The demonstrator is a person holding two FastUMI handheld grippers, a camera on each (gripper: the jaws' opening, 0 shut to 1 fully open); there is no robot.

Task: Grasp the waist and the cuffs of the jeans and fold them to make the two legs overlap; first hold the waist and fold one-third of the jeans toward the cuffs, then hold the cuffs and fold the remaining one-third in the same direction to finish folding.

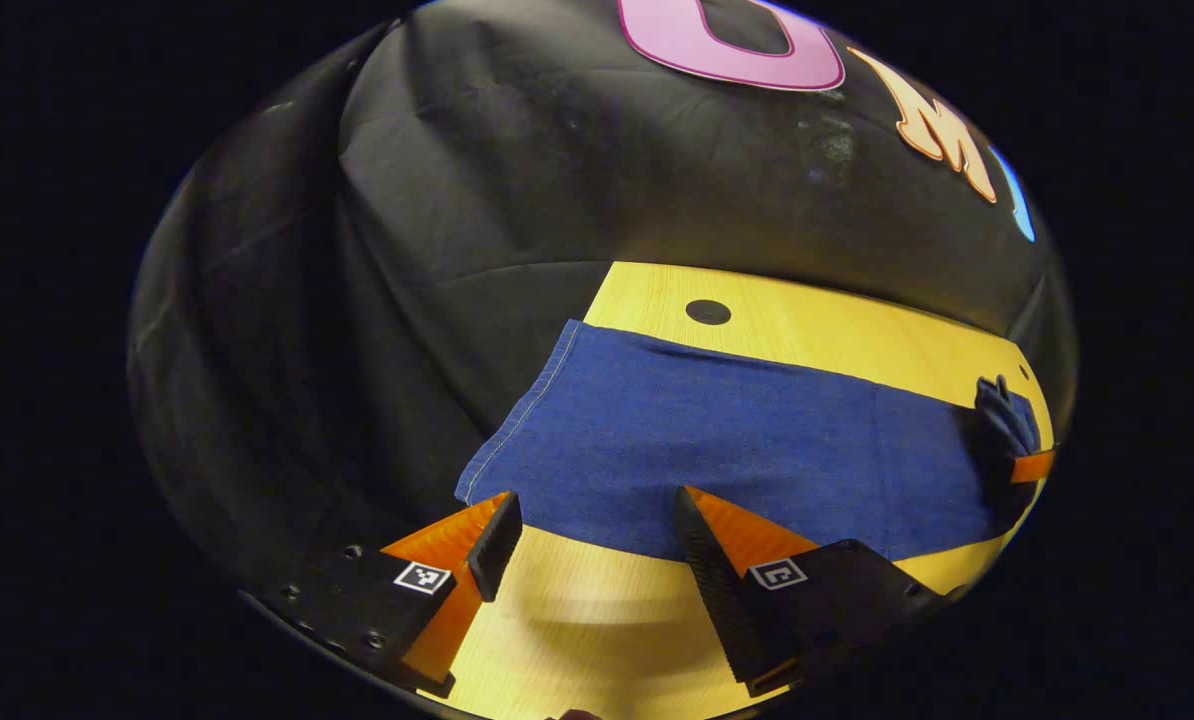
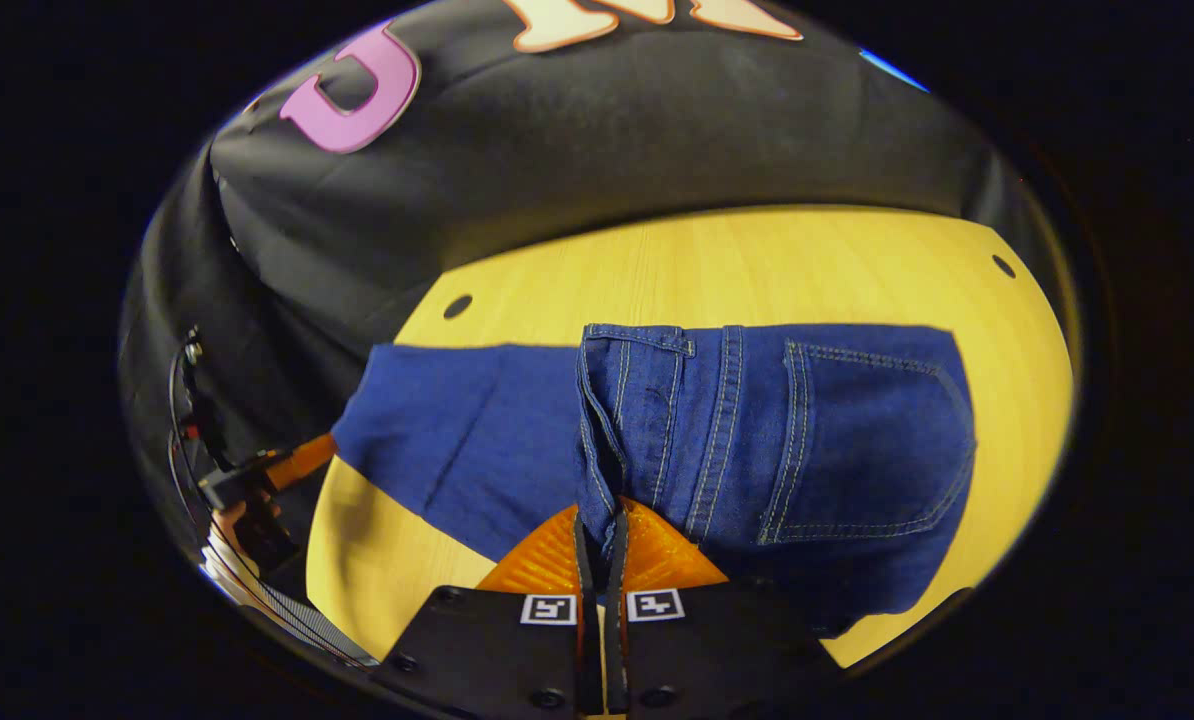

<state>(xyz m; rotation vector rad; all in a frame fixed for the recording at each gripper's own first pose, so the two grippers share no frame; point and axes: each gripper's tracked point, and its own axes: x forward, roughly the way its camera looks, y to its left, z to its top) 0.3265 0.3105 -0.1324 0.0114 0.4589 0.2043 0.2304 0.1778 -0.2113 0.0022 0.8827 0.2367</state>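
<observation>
Two grippers, first third fold in hand

Your right gripper (image 2: pixel 600 560) pinches the waist (image 2: pixel 607 440) of the jeans (image 2: pixel 777 440). Your left gripper (image 1: pixel 592 535) stands wide, just before the cuffs (image 1: pixel 517 440). Beyond, the jeans lie flat across the table (image 2: pixel 677 260). Next, I judge, carry the waist toward the cuffs. No containers here.

The jeans (image 2: pixel 757 440) hide the table's (image 2: pixel 717 270) middle.

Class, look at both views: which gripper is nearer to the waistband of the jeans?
Right. The right gripper is shut on the waistband, pinching the denim. The left gripper is open at the cuff end of the jeans, far along the wooden table.
</observation>
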